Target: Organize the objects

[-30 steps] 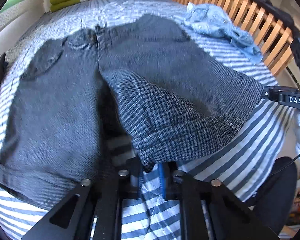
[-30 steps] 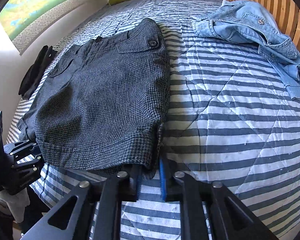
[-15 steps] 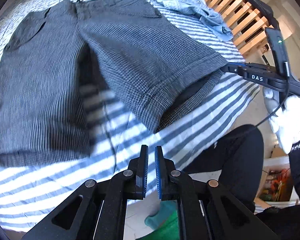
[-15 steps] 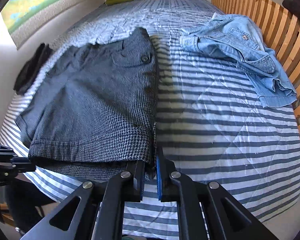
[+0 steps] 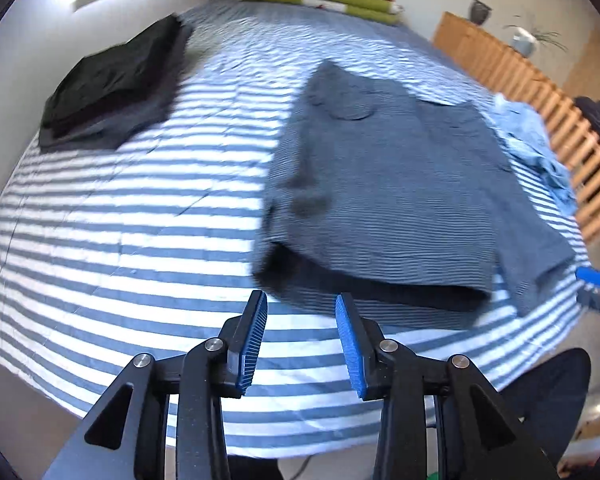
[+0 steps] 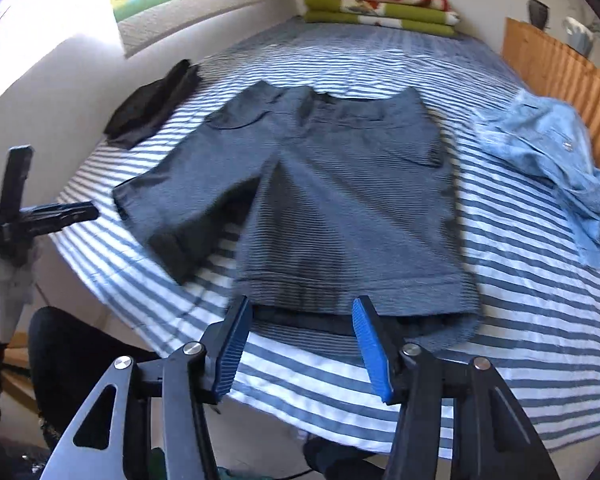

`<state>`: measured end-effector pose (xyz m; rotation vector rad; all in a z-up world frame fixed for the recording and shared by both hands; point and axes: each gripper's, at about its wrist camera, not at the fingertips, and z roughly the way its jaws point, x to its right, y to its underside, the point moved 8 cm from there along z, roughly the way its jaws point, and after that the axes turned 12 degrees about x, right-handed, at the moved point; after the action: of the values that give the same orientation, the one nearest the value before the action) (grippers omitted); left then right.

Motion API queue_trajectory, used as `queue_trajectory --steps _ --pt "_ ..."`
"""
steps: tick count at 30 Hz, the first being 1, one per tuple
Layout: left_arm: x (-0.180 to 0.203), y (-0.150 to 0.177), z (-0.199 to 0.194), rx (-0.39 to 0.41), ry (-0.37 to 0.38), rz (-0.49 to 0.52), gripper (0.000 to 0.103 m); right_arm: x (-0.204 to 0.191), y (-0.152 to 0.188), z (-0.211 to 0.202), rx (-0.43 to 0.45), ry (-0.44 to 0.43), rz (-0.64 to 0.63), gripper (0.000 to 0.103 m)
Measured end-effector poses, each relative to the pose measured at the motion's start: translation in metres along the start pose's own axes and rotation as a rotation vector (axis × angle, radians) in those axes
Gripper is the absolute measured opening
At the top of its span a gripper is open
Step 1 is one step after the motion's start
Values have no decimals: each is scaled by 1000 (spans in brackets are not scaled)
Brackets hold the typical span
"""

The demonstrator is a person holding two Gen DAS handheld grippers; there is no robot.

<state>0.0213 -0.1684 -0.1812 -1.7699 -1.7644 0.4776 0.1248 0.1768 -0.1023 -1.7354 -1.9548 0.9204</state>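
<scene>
both the left gripper and right gripper, jaws just parted and released, leave the grey shorts flat mid-bed at 12 o'clock; a one-layer regrasp risks dragging the hem off the striped duvet.

Grey shorts flat on striped bed
</scene>
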Motion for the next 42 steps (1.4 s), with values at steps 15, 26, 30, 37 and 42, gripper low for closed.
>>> queue_trajectory --steps 15,26,30,37,42 --pt "-16 -27 39 110 5 -92 9 -119 1 128 -137 -40 -15 18" --pt "-62 8 21 94 -96 -133 14 -117 20 71 -157 -259 -28 22" --pt "-40 -3 -8 154 -54 -113 14 -39 6 20 -50 -199 119 22" --pt "106 -47 -23 131 193 110 31 90 -47 1 29 22 281 22" --pt "148 -128 1 132 209 158 55 141 -113 19 39 88 239 36"
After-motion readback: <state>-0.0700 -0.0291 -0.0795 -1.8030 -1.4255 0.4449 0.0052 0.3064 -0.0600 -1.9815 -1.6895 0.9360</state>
